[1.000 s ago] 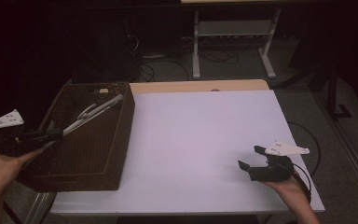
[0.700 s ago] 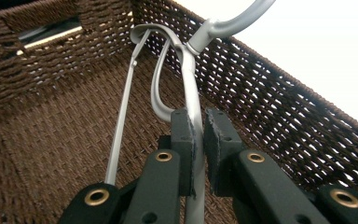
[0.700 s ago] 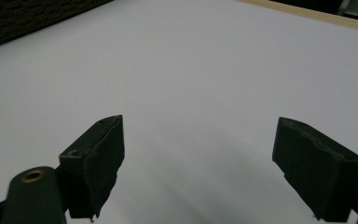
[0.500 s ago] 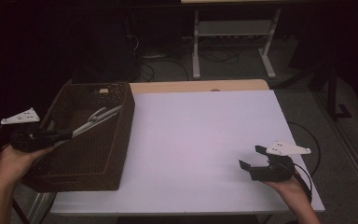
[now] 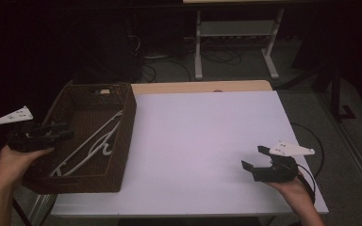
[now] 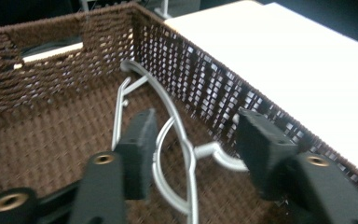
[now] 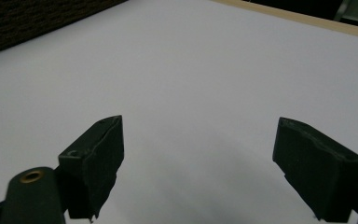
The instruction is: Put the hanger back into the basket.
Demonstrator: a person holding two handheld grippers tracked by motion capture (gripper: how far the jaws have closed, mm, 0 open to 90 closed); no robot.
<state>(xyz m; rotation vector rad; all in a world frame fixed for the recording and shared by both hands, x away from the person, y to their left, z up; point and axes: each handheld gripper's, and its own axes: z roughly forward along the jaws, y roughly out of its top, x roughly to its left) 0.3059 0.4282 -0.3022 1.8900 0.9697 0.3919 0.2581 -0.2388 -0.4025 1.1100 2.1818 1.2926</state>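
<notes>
White plastic hangers (image 5: 95,142) lie loose on the floor of a dark brown woven basket (image 5: 126,136) at the table's left end. In the left gripper view the hangers (image 6: 176,135) rest below and between the spread jaws, untouched. My left gripper (image 5: 65,132) hovers open over the basket's left rim, held by a hand. My right gripper (image 5: 253,157) is open over the white table (image 5: 202,136) near its front right corner, nothing between its fingers (image 7: 98,149).
The basket's far wall has a handle slot (image 6: 51,49). A tan strip (image 5: 202,87) runs along the table's back edge. Beyond the table stand a metal stand (image 5: 235,33) and floor cables (image 5: 160,56). A cable (image 5: 311,141) trails from the right gripper.
My left gripper held the hangers raised over the basket; it has let them go, they now lie in the basket, and the gripper has drawn back left. The right gripper stayed put.
</notes>
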